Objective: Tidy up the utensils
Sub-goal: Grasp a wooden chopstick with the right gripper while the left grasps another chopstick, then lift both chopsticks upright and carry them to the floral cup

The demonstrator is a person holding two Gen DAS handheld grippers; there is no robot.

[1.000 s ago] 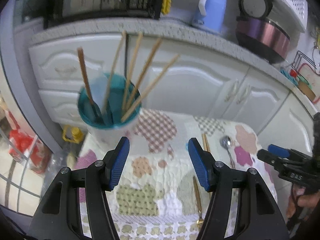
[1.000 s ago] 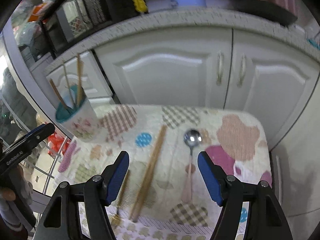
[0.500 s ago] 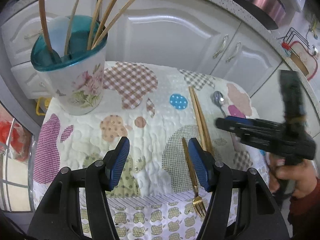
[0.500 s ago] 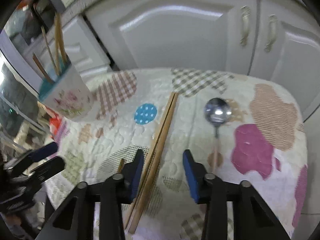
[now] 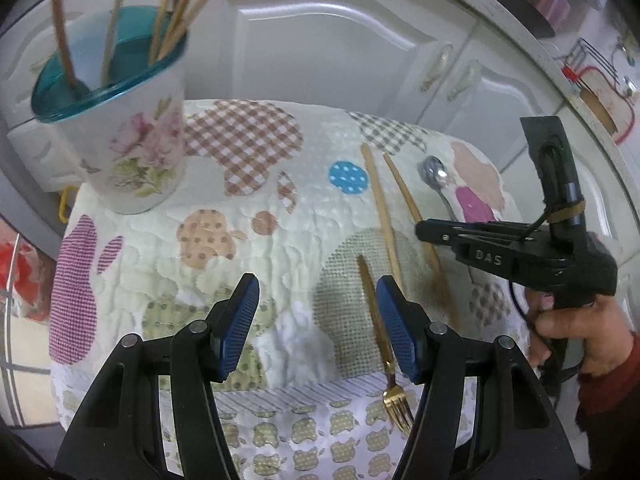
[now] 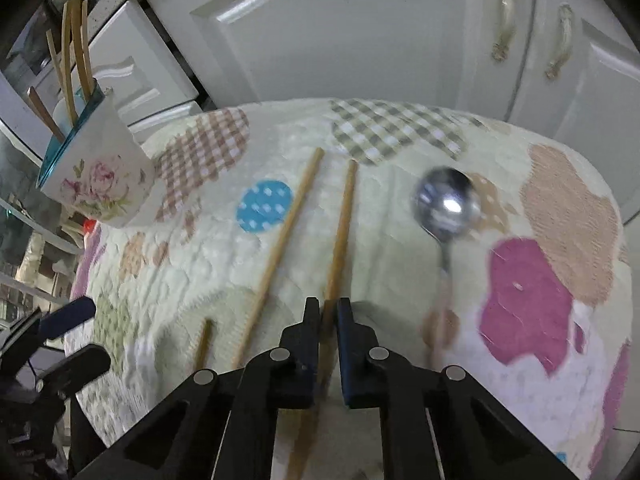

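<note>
White cabinets (image 6: 360, 28); patchwork cloth (image 5: 248, 264). Cup (image 5: 132, 148), far left corner, holds upright sticks. Two chopsticks lying mid-cloth: right gripper (image 6: 329, 312) closed on the right chopstick (image 6: 340, 236); left chopstick (image 6: 286, 236) loose beside it. Spoon (image 6: 447, 208) further right. Fork (image 5: 380, 332) by the open, empty left gripper (image 5: 316, 312).

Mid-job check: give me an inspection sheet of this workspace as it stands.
Surface: quilted patchwork cloth.
Job's things: floral cup upright, holding sticks; two chopsticks, one loose, one gripped; spoon; gold fork flat.
Clutter: nothing seen.
Grippers: right gripper shut on a chopstick; left gripper open, empty, above the cloth beside the fork.
Cables: dark cord by the right hand.
Surroundings: white cabinet doors.
</note>
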